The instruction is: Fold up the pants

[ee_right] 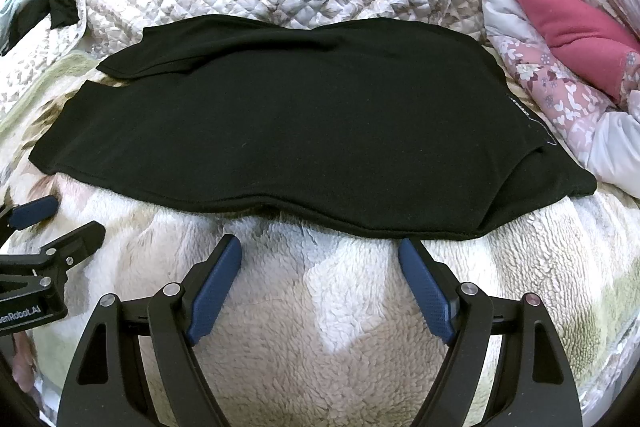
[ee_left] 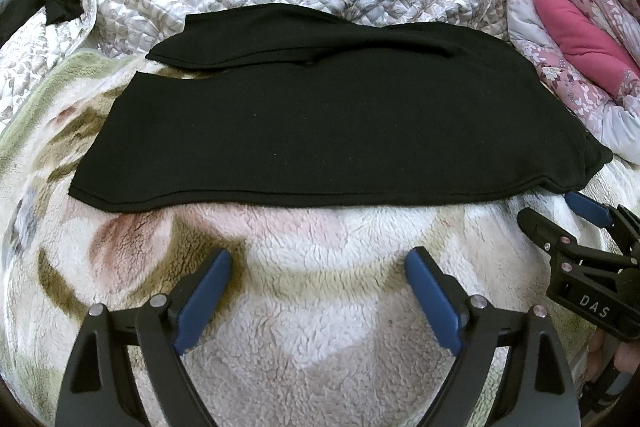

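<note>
A bed is seen covered by a fleece blanket [ee_left: 320, 307], on which black pants [ee_left: 320, 131] are spread, long axis running left to right, just ahead of both tools. The left hand-held gripper [ee_left: 318, 267] and right hand-held gripper [ee_right: 320, 259] are held open and empty, the right nearer the hem. No containers are shown.

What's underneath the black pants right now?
The black pants lie on a fleece blanket; whatever the blanket hides beneath them can't be seen.
</note>
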The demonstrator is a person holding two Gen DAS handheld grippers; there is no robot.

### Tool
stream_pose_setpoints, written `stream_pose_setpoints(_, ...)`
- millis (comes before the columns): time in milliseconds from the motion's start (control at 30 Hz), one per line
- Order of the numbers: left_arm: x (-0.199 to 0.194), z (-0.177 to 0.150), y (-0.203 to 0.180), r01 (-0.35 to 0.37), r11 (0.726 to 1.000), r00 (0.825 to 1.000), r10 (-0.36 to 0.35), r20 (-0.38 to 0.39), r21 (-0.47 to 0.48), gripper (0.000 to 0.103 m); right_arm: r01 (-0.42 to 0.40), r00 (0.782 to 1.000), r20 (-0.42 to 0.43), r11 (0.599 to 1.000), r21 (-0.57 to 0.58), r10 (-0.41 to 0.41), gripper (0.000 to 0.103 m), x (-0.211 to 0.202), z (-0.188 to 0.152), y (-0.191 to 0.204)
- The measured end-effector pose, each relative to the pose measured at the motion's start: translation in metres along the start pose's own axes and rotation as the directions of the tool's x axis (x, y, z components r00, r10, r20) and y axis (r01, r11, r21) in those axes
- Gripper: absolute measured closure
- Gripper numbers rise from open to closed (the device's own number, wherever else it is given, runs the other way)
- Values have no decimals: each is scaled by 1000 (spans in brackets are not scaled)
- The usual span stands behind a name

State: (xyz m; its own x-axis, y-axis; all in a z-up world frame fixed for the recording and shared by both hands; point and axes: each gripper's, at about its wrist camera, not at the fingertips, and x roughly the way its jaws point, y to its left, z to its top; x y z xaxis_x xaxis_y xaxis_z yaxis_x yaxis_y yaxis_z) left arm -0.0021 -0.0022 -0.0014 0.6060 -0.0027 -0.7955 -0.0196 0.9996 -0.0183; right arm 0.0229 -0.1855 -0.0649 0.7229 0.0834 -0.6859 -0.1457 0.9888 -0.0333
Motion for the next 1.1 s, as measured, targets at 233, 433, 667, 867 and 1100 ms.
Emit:
stream_pose_setpoints(233, 1, 0, -1, 0, 1000, 1000, -1, 1, 3, 12, -3, 1000, 5, 1000, -5, 3, 22, 0, 2, -1)
stream_pose_setpoints(433, 1, 0, -1, 0, 1000, 1000, 0, 2, 4, 12, -6, 1000, 1, 1000, -5, 6, 22, 0, 2, -1)
stream_pose_setpoints(667, 1, 0, -1, 0, 1000, 1000, 0, 1, 4, 12, -8, 1000, 1, 1000, -6, 8, 22, 1, 4, -2)
stream_pose_setpoints(867, 1, 0, -1, 1, 1000, 1000, -1, 1, 3, 12, -21, 1000, 3, 1000, -14, 21, 21, 0, 0, -1)
stream_pose_setpoints(1100, 1, 0, -1, 0, 1000, 1000, 0, 1, 4, 12, -26, 1000, 1, 1000, -12, 26, 21, -1, 0, -1)
